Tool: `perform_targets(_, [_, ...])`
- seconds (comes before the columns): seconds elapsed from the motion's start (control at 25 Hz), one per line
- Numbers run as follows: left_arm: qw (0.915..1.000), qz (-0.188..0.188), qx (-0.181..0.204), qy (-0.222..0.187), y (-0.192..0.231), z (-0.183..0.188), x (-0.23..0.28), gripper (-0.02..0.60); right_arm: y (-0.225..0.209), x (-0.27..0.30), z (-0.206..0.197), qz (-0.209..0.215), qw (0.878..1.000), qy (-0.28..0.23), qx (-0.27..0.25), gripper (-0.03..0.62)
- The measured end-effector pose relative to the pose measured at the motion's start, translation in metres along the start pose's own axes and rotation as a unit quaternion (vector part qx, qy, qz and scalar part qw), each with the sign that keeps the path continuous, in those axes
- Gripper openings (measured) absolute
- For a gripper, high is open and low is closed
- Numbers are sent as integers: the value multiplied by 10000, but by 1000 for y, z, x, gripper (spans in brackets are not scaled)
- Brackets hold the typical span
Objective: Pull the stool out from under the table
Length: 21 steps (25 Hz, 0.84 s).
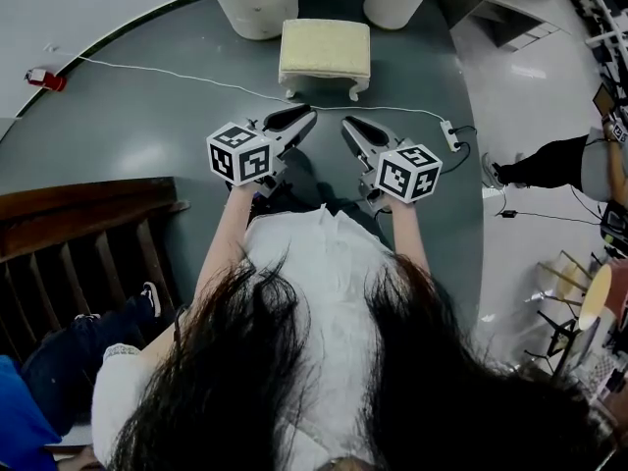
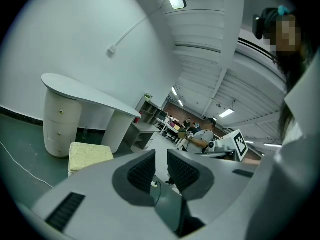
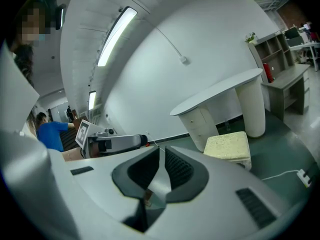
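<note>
The stool [image 1: 325, 52] looks light, its cushion soft (legs stiff), so grip the rim. Left gripper [image 1: 306, 116] jaws barely parted, right gripper [image 1: 350, 126] jaws closed, both empty.

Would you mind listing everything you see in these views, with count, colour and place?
stool: one, cream, on the dark floor in front of the table
table: one, white, top of the head view, two rounded pedestals
cable: one, white, across the floor to the power strip
power strip: one, white, right of the stool
slatted wooden furniture: one, brown, left
bystanders: two, one in blue at bottom left, one at the right edge
left gripper: one, grey, jaws narrowly apart, empty
right gripper: one, grey, shut, empty
</note>
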<state>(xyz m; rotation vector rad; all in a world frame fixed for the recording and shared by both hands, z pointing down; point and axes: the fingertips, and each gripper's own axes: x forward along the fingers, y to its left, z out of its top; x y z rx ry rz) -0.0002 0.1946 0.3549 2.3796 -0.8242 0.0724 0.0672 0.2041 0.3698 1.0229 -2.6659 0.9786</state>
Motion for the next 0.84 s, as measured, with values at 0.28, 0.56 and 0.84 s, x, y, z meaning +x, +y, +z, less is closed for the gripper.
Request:
perform_targets(0.28, [10000,9,30,2,1,3,-2,83,1,1,2,-22,10000,-16,13,54])
perform_targets(0.56, [10000,8,34,-8,0,7,-4,83,1,-1,3,-34,10000,-34,27,54])
perform_targets(0.84, [10000,4,10,26,1,6,-7,83,1,1,3,-35,10000,-38,25,54])
